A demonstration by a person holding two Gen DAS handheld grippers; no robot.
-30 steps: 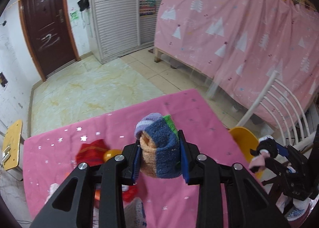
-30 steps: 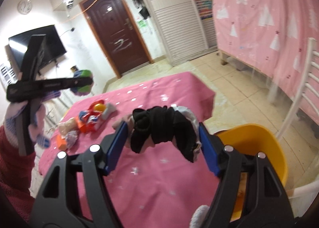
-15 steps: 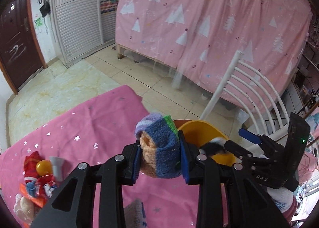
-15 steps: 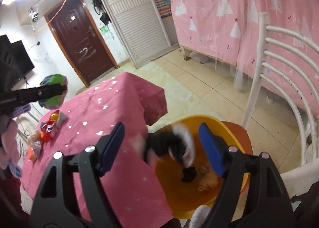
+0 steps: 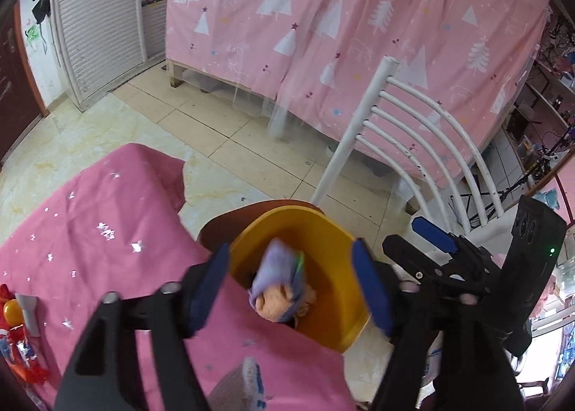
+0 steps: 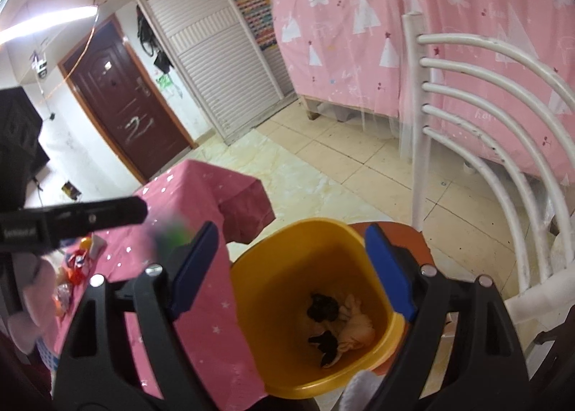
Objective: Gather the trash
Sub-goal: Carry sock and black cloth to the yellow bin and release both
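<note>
My left gripper [image 5: 291,289] is opening, its blue pads clear of the fuzzy knitted bundle [image 5: 278,285], blurred above the smooth yellow plastic bin [image 5: 323,227]. My right gripper [image 6: 293,267] gapes empty over crumpled dark scraps [image 6: 323,306] inside.

Floor: pale cream tiles [image 5: 222,130] with marbled streaks, spreading out ahead of the jaws.
Curtain: pink fabric [image 5: 359,33] printed with white trees, hanging far beyond the jaws over a wooden bed frame.
Chair: white metal chair [image 6: 478,130] with curved bars, up and to the right of the jaws.
Wardrobe: white slatted doors [image 6: 215,62], far ahead and left of the curtain.
Door: dark brown door [image 6: 122,112], well to the upper left of the jaws.
Light: a bright ceiling strip [image 6: 46,21] glowing at top left.
Desk: pink star-speckled cloth [image 5: 90,231], left of the jaws.
</note>
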